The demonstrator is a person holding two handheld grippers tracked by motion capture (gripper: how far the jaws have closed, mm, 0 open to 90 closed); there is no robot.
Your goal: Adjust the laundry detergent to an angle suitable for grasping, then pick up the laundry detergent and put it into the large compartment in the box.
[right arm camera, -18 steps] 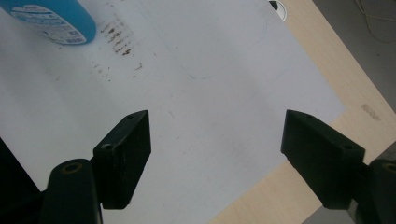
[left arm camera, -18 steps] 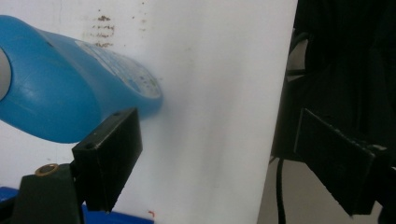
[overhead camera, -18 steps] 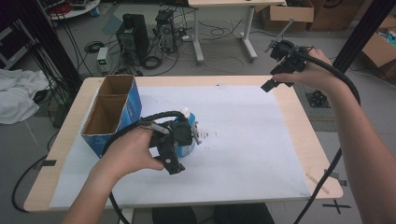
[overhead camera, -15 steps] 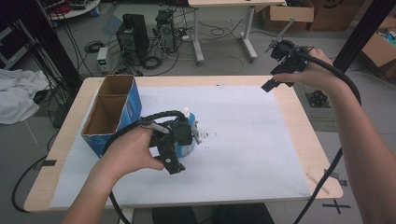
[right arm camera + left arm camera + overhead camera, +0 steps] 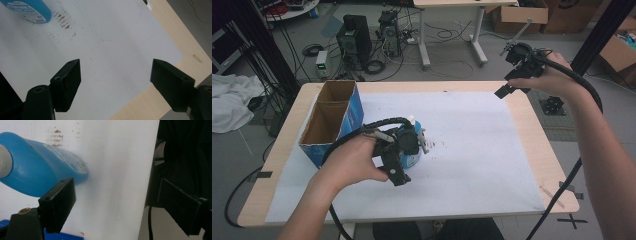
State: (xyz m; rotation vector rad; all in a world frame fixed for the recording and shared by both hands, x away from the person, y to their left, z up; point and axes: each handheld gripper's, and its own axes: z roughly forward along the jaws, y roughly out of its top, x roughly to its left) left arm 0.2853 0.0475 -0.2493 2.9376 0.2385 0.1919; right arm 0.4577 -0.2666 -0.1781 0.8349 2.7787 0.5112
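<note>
Down at the near side, the left gripper (image 5: 404,157) is sitting low over the white sheet (image 5: 472,150) that is covering most of the wooden table (image 5: 557,165). In the left gripper view its jaws are standing wide apart, released, with the blue bottle (image 5: 37,173) lying just past one jaw and nothing between them; whether that jaw is touching the bottle, I cannot tell. In the high view the bottle (image 5: 414,150) is lying right at the gripper, partly hidden by it, its white cap end toward the far side.

To the right of it the sheet is running bare all the way to its right edge, with a patch of small brown marks (image 5: 437,145) speckling it just beside the bottle. A strip of bare wood is showing along the right and near edges.

Left of the bottle, a blue cardboard box (image 5: 334,122) is standing open, split into two compartments, both showing only brown inner walls.

Farther off, the right gripper (image 5: 512,80) is hanging in the air over the far right corner, well apart from the bottle. Its own view is showing both jaws spread wide, gripping nothing, over the sheet's corner and the table edge (image 5: 175,32).

Beyond the table, computer towers (image 5: 354,42) and cables are sitting on the floor.
</note>
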